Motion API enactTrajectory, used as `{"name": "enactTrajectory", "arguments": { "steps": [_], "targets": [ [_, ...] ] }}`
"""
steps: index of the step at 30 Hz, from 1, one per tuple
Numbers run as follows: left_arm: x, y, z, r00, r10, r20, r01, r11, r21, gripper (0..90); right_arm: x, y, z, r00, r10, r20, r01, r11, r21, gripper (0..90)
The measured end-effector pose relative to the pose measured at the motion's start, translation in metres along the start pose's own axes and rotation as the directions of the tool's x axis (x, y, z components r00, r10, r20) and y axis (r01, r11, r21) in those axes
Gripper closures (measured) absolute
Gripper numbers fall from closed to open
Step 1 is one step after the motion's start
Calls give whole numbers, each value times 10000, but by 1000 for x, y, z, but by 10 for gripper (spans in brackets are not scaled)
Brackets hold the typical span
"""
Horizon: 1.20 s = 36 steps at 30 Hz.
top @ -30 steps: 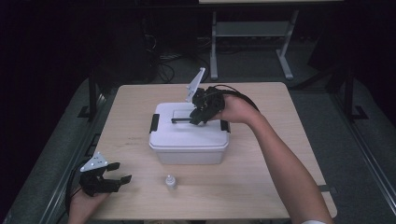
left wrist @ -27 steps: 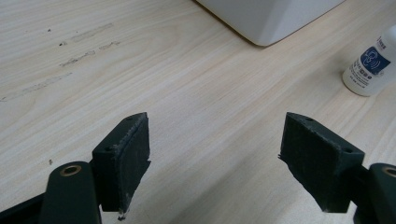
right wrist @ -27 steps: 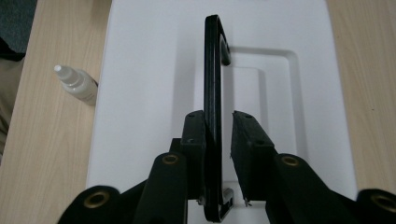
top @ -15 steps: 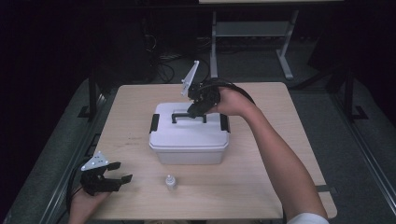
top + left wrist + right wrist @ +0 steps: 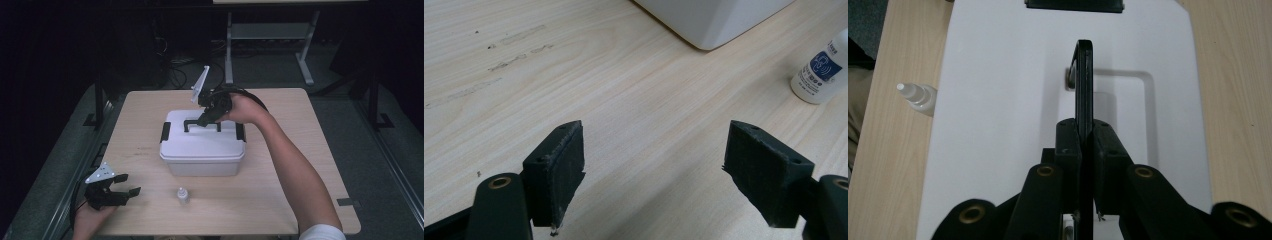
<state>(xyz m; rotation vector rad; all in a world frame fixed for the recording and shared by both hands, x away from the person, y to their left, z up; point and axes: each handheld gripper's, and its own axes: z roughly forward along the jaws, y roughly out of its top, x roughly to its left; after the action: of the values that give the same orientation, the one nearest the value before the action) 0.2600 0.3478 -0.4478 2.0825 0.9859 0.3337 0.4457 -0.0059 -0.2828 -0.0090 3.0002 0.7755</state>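
Note:
A white lidded box [image 5: 202,150] stands mid-table with a black carry handle [image 5: 192,122] and black side latches. My right gripper [image 5: 206,119] reaches over it from the far right and is shut on that handle. Its jaws have just been closing with the handle between them. In the right gripper view the handle [image 5: 1083,75] stands upright on edge, with the pads [image 5: 1068,145] of the right gripper [image 5: 1084,145] pressed on both its sides above the lid [image 5: 998,100]. My left gripper [image 5: 129,184] rests at the table's front left, open with nothing between its jaws, as the left gripper [image 5: 654,165] also shows.
A small white dropper bottle [image 5: 183,195] stands in front of the box; it is also the bottle [image 5: 821,67] with a blue label and the bottle [image 5: 918,97] beside the lid. A box corner [image 5: 714,20] lies ahead of the left gripper. A metal stand [image 5: 270,35] is behind the table.
The right gripper's jaws have closed on the handle, which has come up from the lid to stand upright. The left gripper has not moved.

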Motion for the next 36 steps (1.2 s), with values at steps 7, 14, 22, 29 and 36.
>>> {"name": "enactTrajectory", "arguments": {
  "steps": [7, 14, 22, 29, 36],
  "targets": [
    [0, 0, 0, 10000, 45, 10, -45, 10000, 13, 237, 1, 0, -1, 9999, -77, -68, 77, 9999, -67, 840],
    [0, 0, 0, 10000, 77, 7, -77, 10000, 42, 238, 3, 1, -4, 9999, -150, 15, 150, 9997, -170, 843],
    [-2, 1, 2, 9999, 108, 33, -108, 9999, 115, 238, 6, 1, -16, 9996, -181, 224, 192, 9986, -485, 843],
    [-2, 1, 3, 9999, 100, 16, -101, 9998, 159, 241, 12, -3, -30, 9989, -123, 460, 154, 9976, -669, 843],
    [-3, 2, 4, 9999, 139, 59, -141, 9996, 241, 241, 18, -8, -44, 9977, -117, 662, 167, 9970, -755, 843]
  ]
}}
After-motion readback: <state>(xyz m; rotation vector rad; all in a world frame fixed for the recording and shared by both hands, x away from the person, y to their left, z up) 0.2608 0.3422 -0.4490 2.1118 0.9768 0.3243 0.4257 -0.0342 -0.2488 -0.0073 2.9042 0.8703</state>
